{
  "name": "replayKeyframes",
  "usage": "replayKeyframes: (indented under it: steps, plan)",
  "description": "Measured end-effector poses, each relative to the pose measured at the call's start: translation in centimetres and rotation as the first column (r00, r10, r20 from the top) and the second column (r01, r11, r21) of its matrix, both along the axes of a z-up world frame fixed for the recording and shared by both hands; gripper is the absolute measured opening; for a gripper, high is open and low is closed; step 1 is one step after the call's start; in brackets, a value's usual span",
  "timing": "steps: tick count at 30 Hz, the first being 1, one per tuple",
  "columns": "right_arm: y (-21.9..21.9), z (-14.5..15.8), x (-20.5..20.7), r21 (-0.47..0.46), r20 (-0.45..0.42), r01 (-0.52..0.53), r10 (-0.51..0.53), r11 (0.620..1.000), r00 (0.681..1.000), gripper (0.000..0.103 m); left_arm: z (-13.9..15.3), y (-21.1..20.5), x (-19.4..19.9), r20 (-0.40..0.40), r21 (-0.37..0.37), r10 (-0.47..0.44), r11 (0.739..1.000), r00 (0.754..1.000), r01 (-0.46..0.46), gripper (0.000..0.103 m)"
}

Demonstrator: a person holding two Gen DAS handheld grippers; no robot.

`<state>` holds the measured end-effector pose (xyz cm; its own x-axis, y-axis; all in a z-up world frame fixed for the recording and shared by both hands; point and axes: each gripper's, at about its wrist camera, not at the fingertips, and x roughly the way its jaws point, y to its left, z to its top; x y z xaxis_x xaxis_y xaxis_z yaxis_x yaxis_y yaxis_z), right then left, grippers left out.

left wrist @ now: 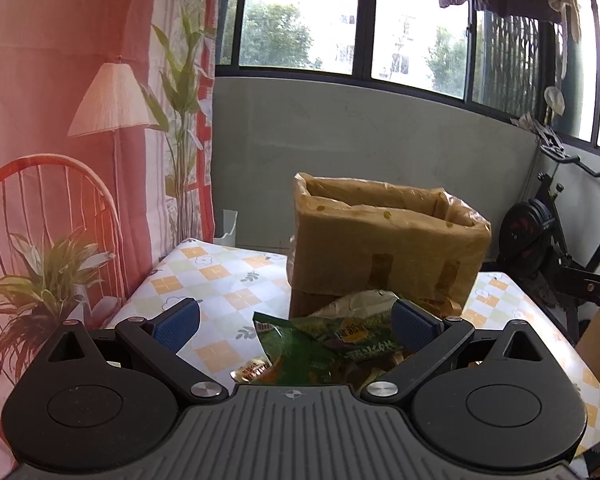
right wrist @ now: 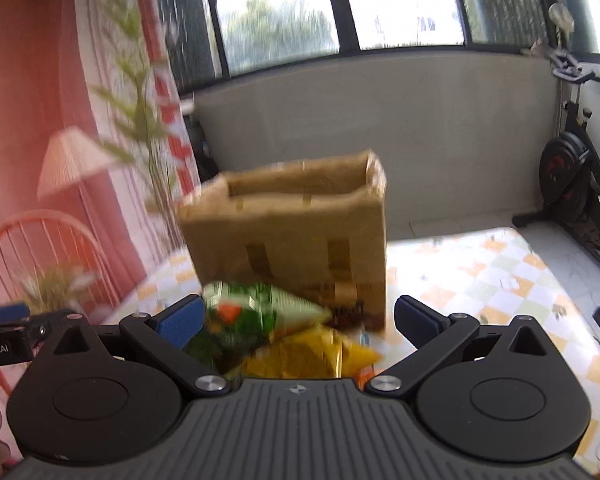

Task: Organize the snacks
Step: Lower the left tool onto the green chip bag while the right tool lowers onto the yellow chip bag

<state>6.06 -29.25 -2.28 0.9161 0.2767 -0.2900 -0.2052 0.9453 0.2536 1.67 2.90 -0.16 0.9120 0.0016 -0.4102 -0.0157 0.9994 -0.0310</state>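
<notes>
While both jaws spread, left hand-held gripper point(left wrist: 296, 322) and right hand-held gripper point(right wrist: 299, 319) hover over snack packets point(left wrist: 320, 344) before brown box point(left wrist: 384, 244) on worktop point(left wrist: 220, 276).

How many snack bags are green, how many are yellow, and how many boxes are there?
Counting what the right wrist view shows clearly:
Green snack bags: 1
Yellow snack bags: 1
Brown boxes: 1
Total: 3
More packets may lie hidden below the grippers.
</notes>
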Motion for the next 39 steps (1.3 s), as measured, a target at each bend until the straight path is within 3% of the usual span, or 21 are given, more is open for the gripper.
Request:
replayKeyframes:
  steps: [4,8,13,17,24,30,34,39]
  plan:
    - [-0.6,0.1,0.8,-0.065,0.124,0.059,-0.050,0.996,0.991,0.103,-0.2,0.9,1.4,0.037,0.017,0.025,1.000,0.999,-0.026,0.102]
    - [-1.3,-0.8,2.5,-0.040,0.141,0.068,-0.062,0.997,0.988,0.103,-0.6,1.1,3.1,0.039,-0.003,0.014,1.000,0.999,-0.014,0.102]
    - [-0.7,-3.0,5.3,-0.048,0.067,0.024,-0.021,0.999,0.998,0.103,-2.4,0.9,4.9,0.006,-0.047,-0.019,0.999,1.000,0.019,0.102]
    - [0.4,-4.8,7.3,-0.101,-0.034,-0.040,0.037,0.994,0.999,0.103,-3.5,0.6,6.8,-0.033,-0.006,-0.026,1.000,0.999,0.026,0.102]
    - [1.8,-6.4,9.6,-0.146,-0.083,-0.061,0.049,0.987,0.995,0.103,-3.5,0.0,8.8,-0.007,-0.005,-0.068,0.998,0.998,0.068,0.101]
    - [2.8,-8.8,9.8,-0.170,-0.166,-0.122,0.094,0.978,0.982,0.103,-6.4,-1.4,9.0,-0.063,0.009,-0.138,0.990,0.988,0.139,0.098]
    - [3.8,-10.1,9.3,-0.256,-0.184,-0.176,0.131,0.951,0.974,0.103,-8.3,-1.8,8.9,-0.112,-0.006,-0.152,0.988,0.982,0.152,0.097]
    - [5.5,-11.1,9.6,-0.390,-0.220,-0.270,0.195,0.881,0.956,0.102,-9.9,-1.5,8.7,-0.144,-0.053,-0.157,0.987,0.977,0.151,0.095]
